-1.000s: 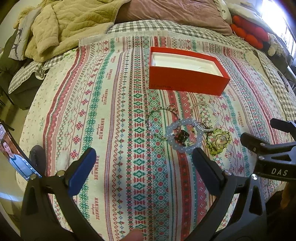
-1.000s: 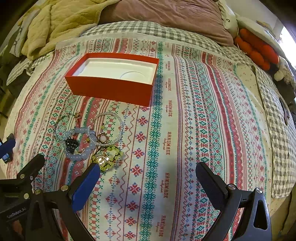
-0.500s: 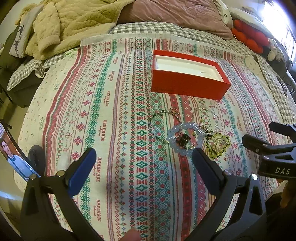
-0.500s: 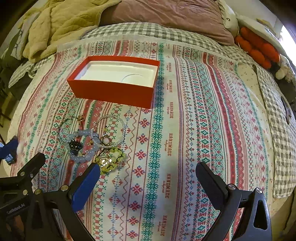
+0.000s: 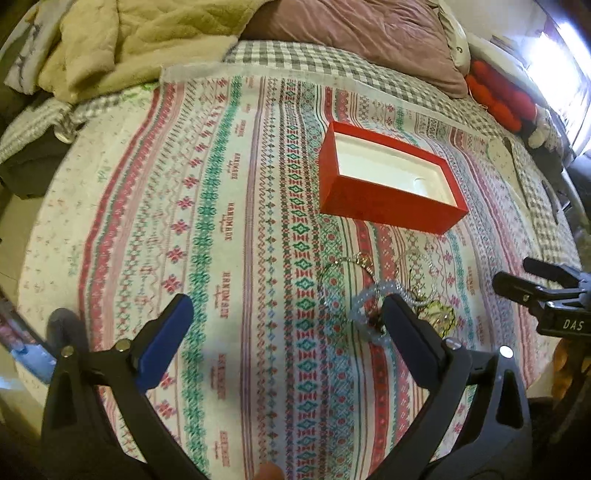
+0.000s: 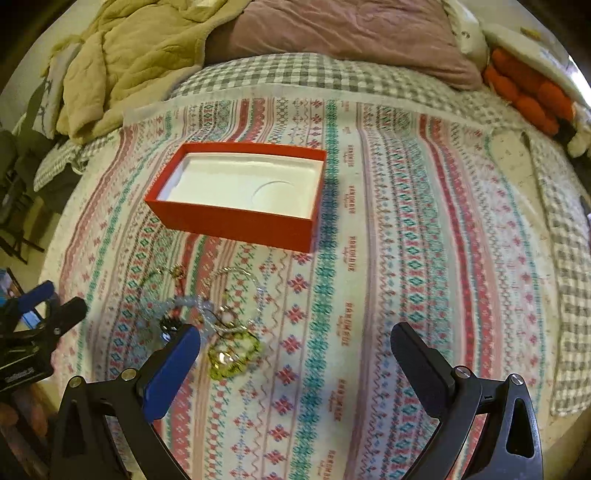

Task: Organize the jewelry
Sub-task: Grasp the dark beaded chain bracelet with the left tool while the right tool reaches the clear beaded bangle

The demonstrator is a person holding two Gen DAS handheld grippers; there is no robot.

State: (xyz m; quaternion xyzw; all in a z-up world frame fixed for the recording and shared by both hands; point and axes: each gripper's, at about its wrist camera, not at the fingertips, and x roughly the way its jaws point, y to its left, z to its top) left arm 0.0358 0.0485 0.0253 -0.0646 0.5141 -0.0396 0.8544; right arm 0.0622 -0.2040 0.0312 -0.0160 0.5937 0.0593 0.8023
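Observation:
An open red box (image 5: 388, 177) with a white, empty insert lies on the patterned bedspread; it also shows in the right wrist view (image 6: 240, 195). In front of it is a heap of jewelry (image 6: 207, 317): a pale bead bracelet (image 5: 364, 306), thin wire bangles (image 6: 236, 291) and a yellow-green piece (image 6: 232, 354). My left gripper (image 5: 288, 325) is open and empty; its right finger covers part of the heap. My right gripper (image 6: 295, 350) is open and empty, with its left finger beside the yellow-green piece.
A beige quilt (image 5: 122, 48) and a mauve pillow (image 6: 332, 33) lie at the head of the bed. Red-orange cushions (image 6: 528, 92) are at the far right. A phone screen (image 5: 22, 339) shows at the left edge.
Both grippers have drawn back toward me and to the left of the scene, so the box and jewelry sit farther right and lower in view. Both stay open.

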